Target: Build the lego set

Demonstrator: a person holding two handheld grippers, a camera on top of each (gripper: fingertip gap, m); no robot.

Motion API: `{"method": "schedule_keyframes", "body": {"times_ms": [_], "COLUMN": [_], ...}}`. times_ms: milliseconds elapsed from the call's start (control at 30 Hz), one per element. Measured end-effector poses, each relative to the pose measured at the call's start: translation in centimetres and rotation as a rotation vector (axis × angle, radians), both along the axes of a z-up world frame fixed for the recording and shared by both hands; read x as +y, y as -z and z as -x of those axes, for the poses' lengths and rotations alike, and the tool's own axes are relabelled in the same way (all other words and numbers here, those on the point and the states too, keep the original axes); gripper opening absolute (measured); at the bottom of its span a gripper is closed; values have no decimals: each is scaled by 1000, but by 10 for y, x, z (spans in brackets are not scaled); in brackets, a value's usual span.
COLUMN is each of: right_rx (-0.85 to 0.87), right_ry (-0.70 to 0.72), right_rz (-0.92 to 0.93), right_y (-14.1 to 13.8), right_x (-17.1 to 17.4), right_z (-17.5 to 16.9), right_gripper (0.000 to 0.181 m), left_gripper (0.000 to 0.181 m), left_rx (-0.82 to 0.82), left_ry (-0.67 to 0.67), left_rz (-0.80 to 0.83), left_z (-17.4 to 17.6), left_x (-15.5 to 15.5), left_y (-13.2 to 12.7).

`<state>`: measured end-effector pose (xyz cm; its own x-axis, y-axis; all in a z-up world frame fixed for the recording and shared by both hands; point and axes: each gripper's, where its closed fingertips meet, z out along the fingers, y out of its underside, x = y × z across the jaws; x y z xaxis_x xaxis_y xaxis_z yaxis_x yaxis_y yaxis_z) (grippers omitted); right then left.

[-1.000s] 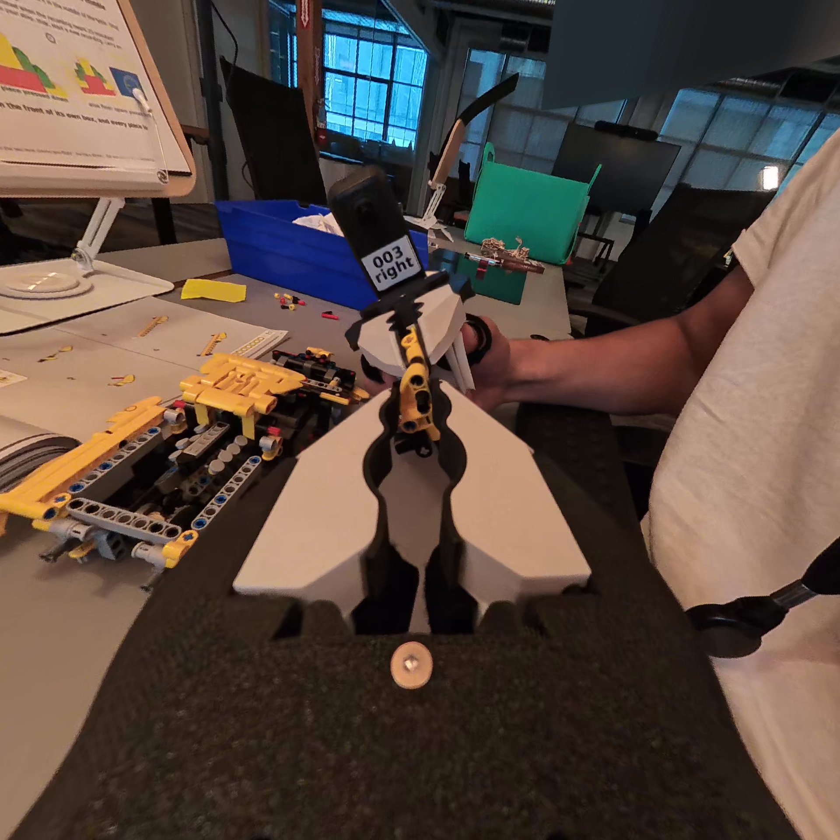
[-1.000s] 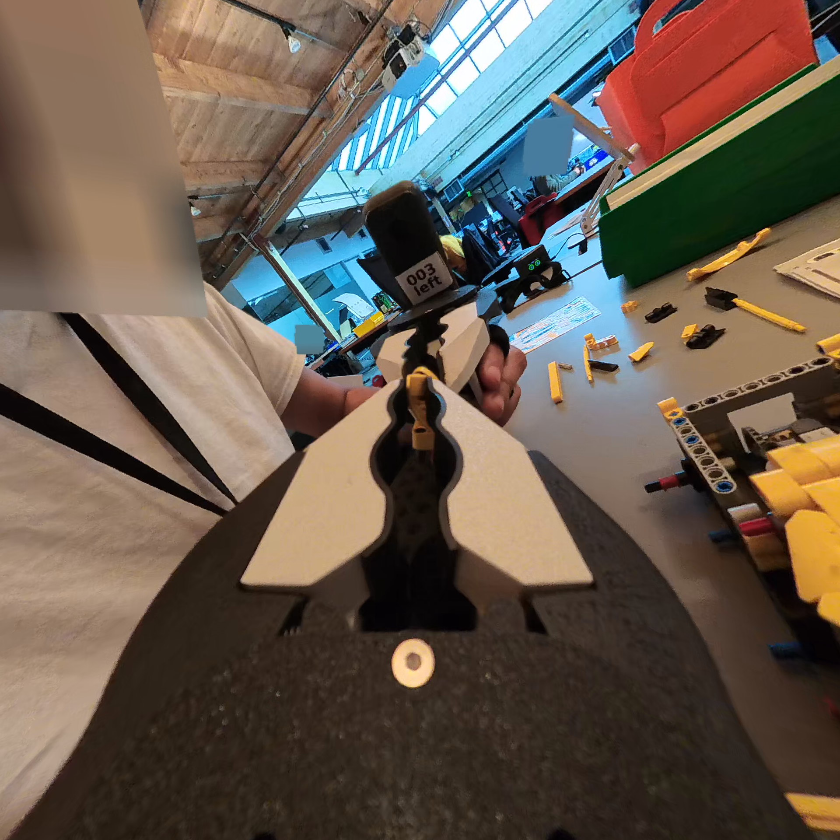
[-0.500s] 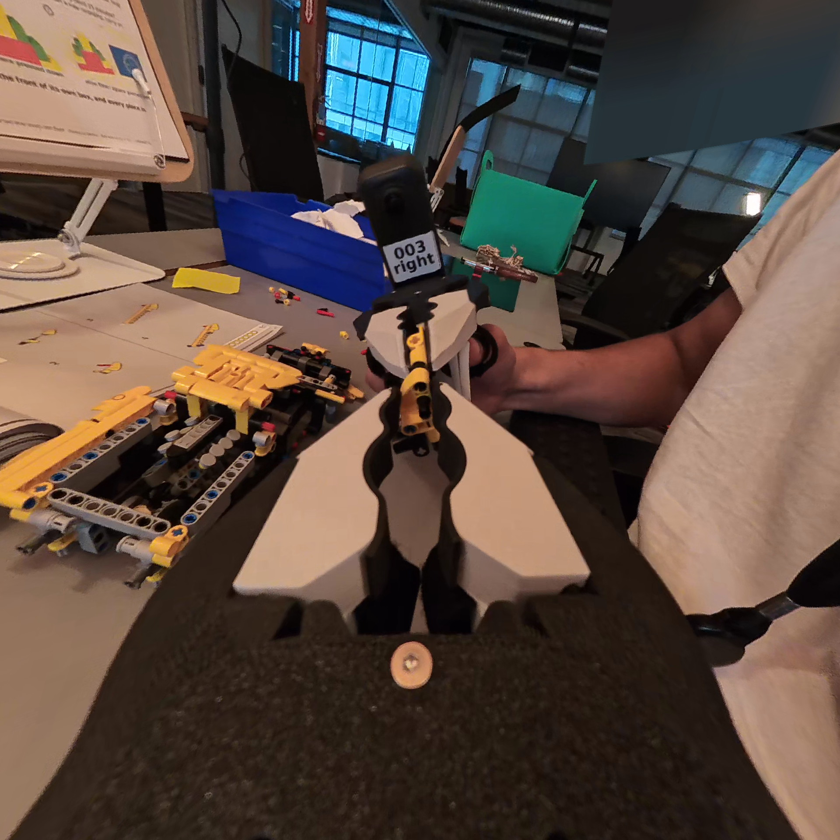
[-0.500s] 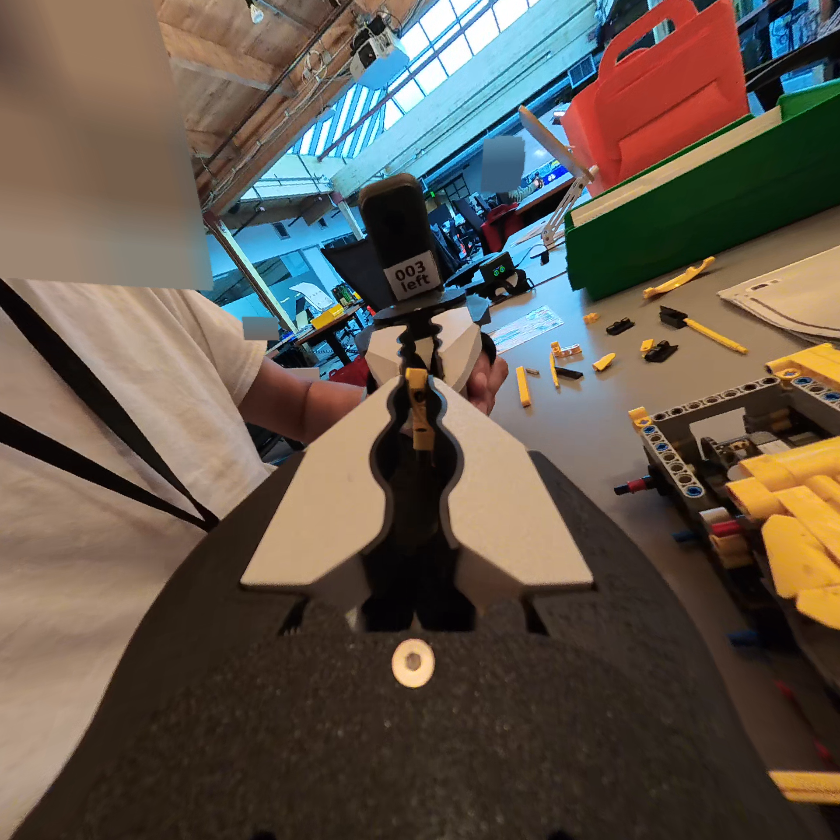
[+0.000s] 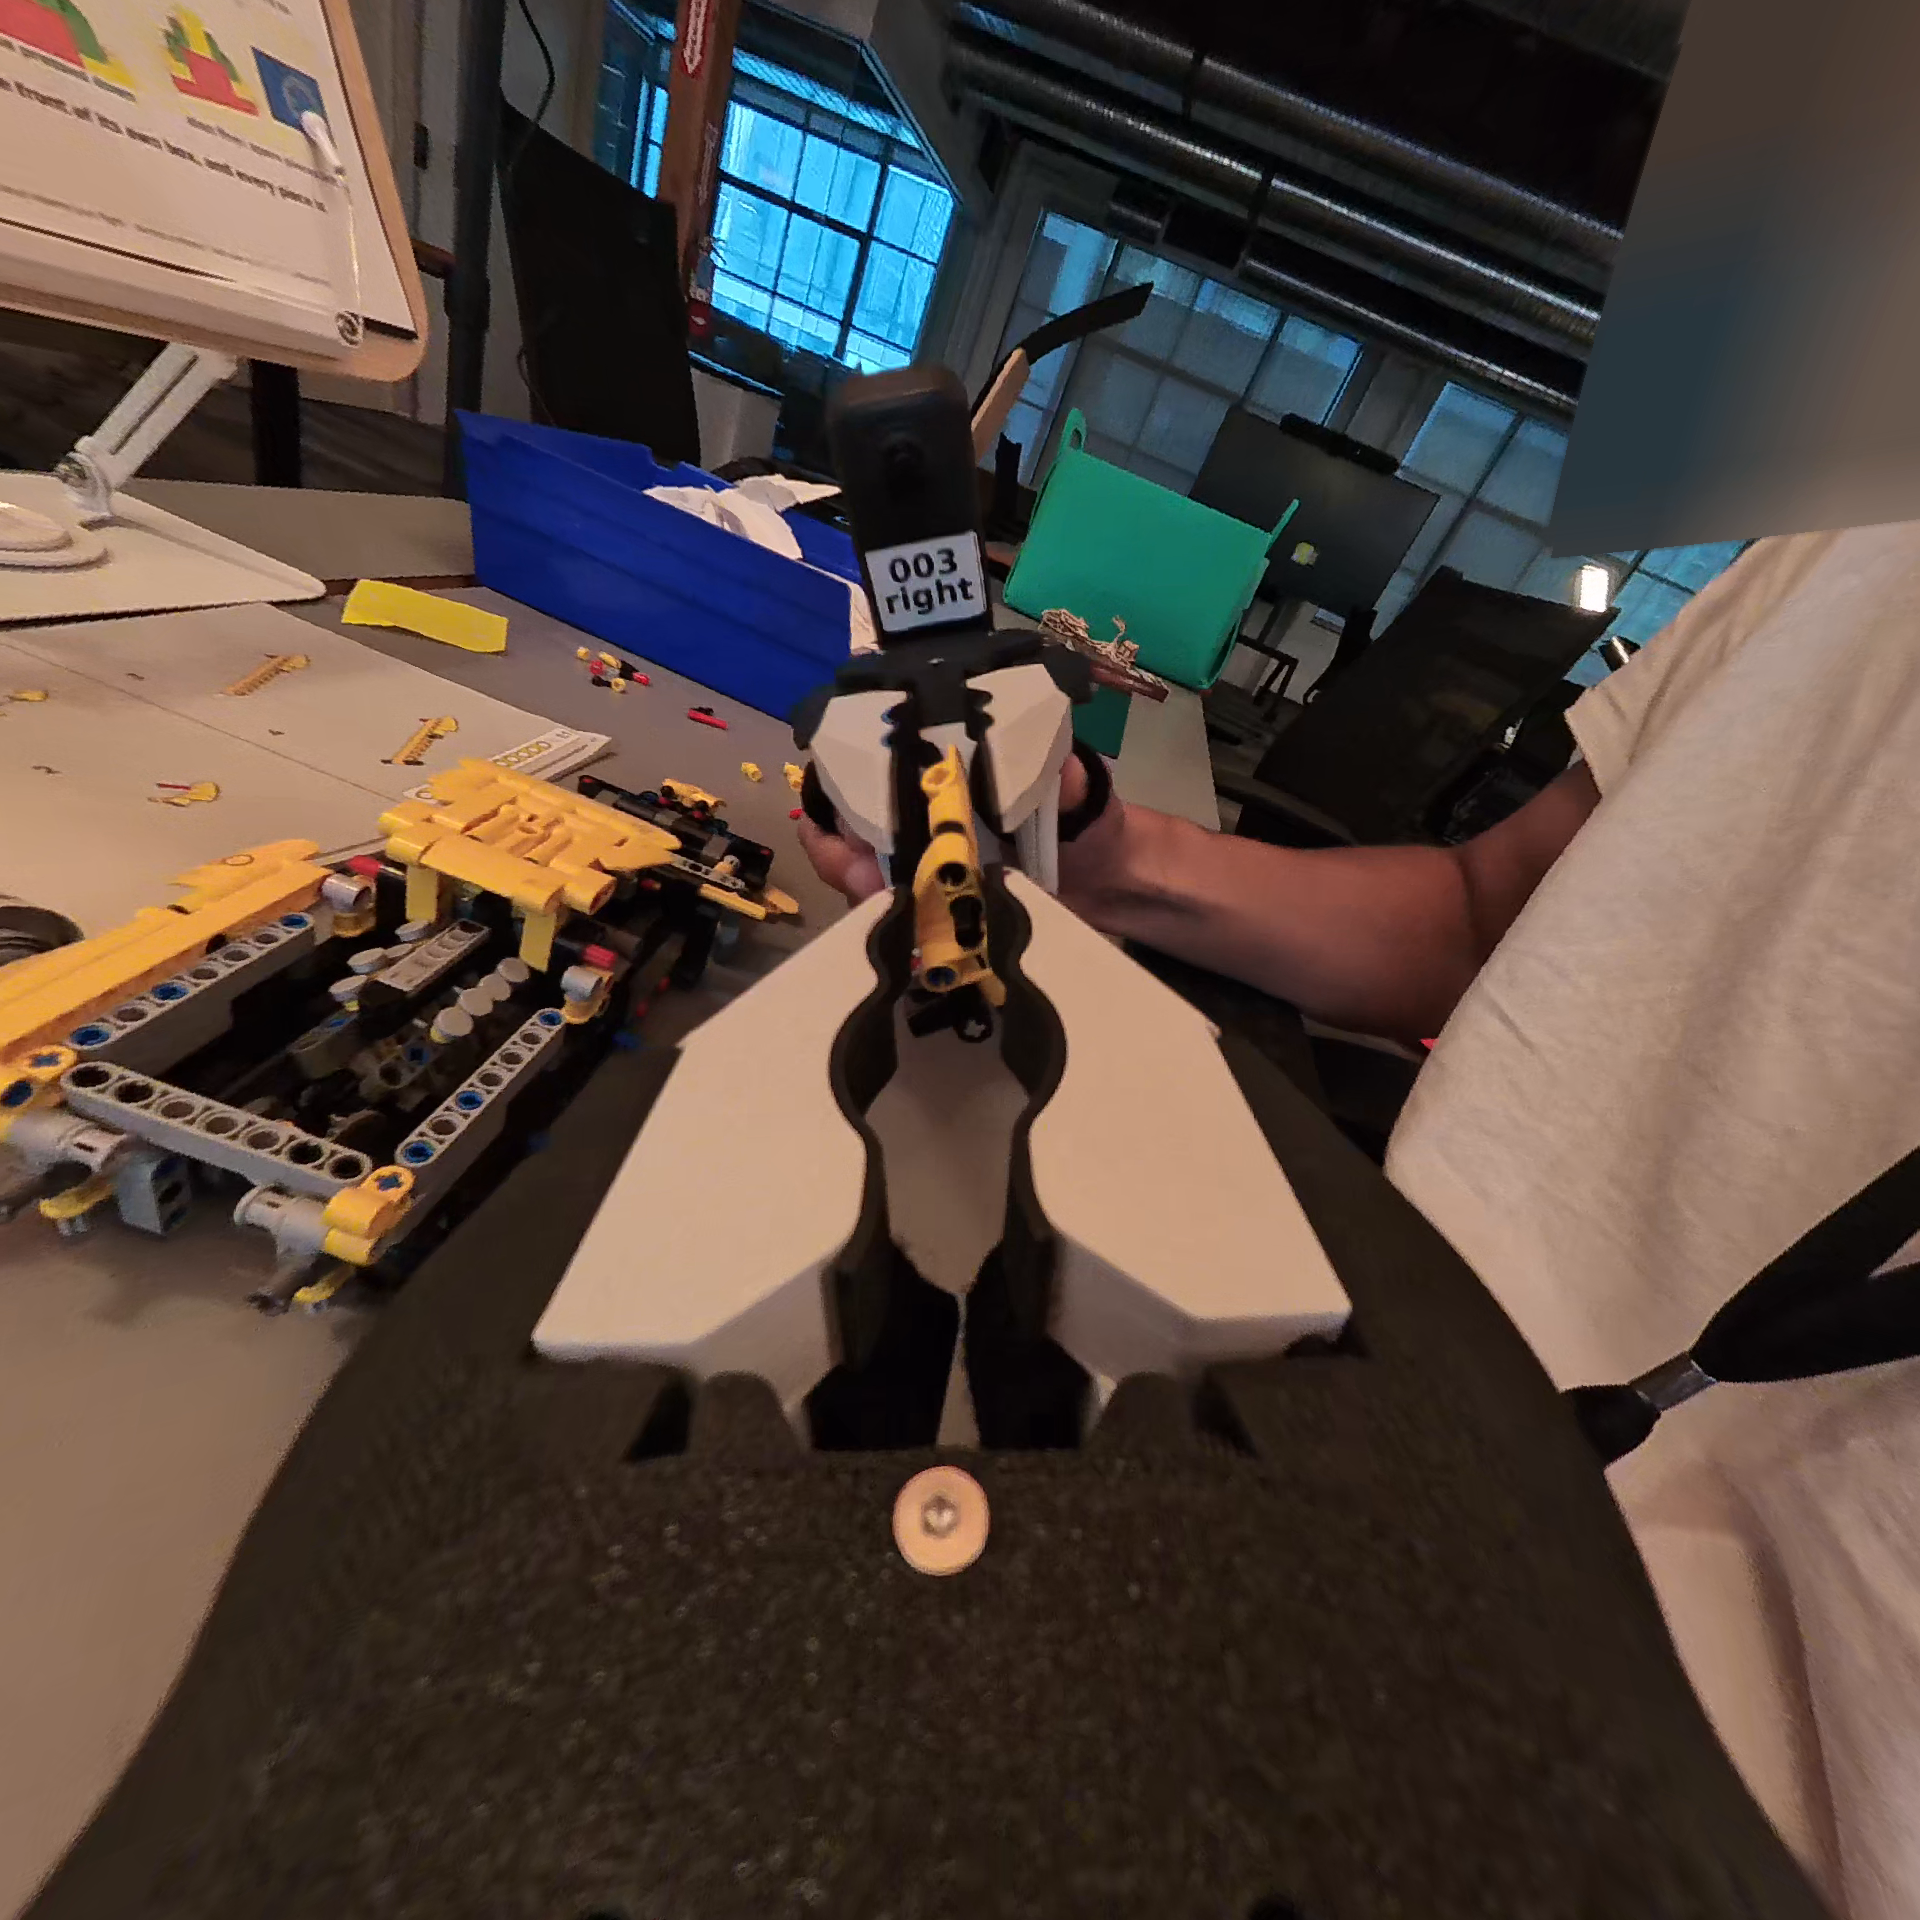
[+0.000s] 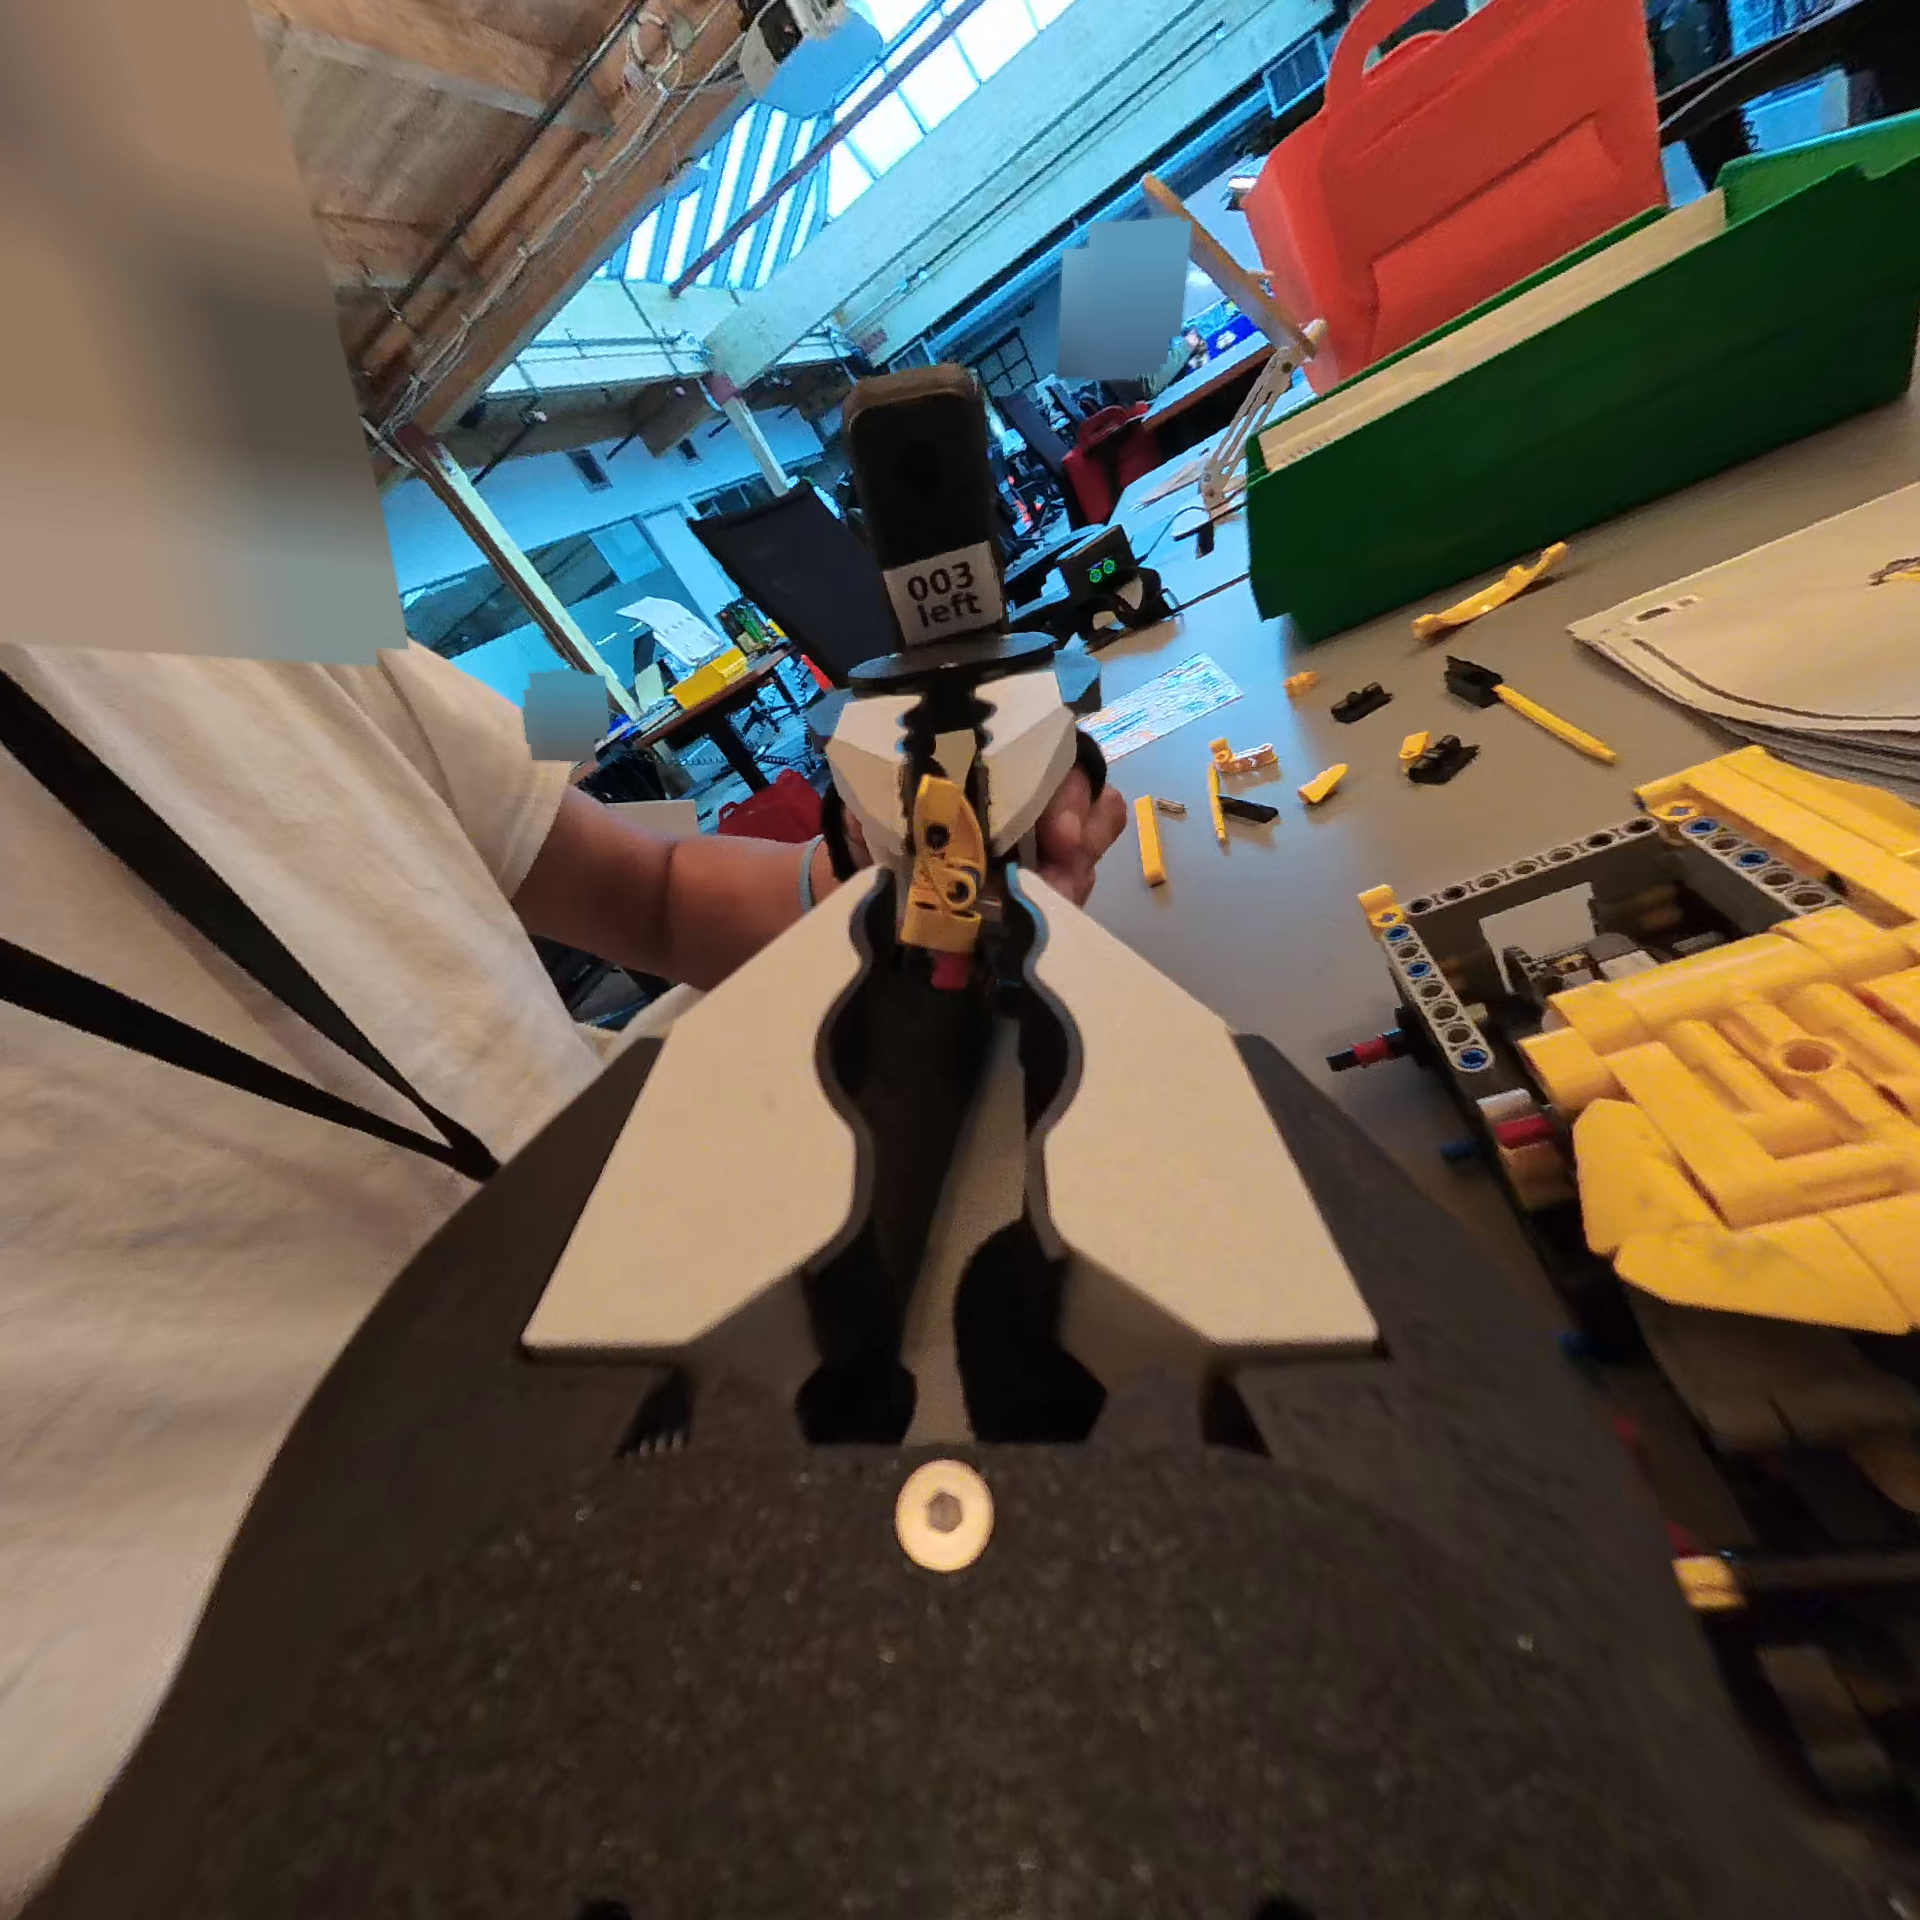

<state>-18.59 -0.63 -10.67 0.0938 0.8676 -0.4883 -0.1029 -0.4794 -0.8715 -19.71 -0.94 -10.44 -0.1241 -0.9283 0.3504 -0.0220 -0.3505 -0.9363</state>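
Observation:
A small yellow Lego piece with black and red pins is held in the air between my two grippers, which face each other tip to tip in front of the person's white shirt. My left gripper is shut on its near end. My right gripper shows opposite, gripping the far end. In the right wrist view my right gripper is shut on the same yellow piece, with the left gripper behind it. The yellow, grey and black Lego model lies on the table to the left; it also shows in the right wrist view.
A blue bin, a green bin and an instruction board on a stand stand behind the model. Loose pieces, a green bin, an orange bag and paper sheets lie across the table.
Both grippers stayed joined on the yellow piece and shifted slightly together. The piece has turned, so its broad face with holes now shows in the right wrist view.

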Motion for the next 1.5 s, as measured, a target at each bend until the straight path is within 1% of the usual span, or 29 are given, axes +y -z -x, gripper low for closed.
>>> {"method": "schedule_keyframes", "body": {"times_ms": [67, 133, 233, 367, 433, 567, 767, 867, 967, 1067, 1267, 1500], "right_rx": [-8, -31, -38, 39, 85, 96, 130, 106, 79, 62, -23, -14], "right_ry": [-26, -45, -40, -34, -49, -38, 18, 5, -8, -2, 83, 76], "right_rz": [4, 3, -11, 84, 131, 126, 113, 91, 76, 61, -54, -73], "right_y": [2, 6, 6, 6, 4, 2, -4, -2, 0, 1, 4, 6], "right_x": [-3, -5, -5, 1, 2, 5, 14, 10, 8, 8, 13, 12], "right_z": [3, 8, 8, 5, 4, 5, -5, 0, 5, 6, 6, 7], "right_gripper": [18, 9, 8, 8, 8, 8, 7, 7, 8, 7, 8, 7], "left_gripper": [13, 13, 14, 16, 26, 27, 29, 29, 19, 18, 17, 16], "left_rx": [7, 5, 3, -13, -14, -29, -49, -7, -19, -19, -7, 8], "left_ry": [6, 17, 7, -5, -38, -48, -29, -17, 3, 7, 8, 26], "left_rz": [-3, -3, -7, 67, 71, 91, 138, 97, 112, 136, 193, 205], "left_z": [-2, -3, -4, -8, -8, -7, -3, -9, -9, -8, -7, -7], "left_x": [-1, -3, -3, 3, 8, 11, 13, 6, 4, 5, 9, 8], "left_y": [1, 0, 0, 0, 0, -1, -4, 2, 0, 1, 4, 7]}}
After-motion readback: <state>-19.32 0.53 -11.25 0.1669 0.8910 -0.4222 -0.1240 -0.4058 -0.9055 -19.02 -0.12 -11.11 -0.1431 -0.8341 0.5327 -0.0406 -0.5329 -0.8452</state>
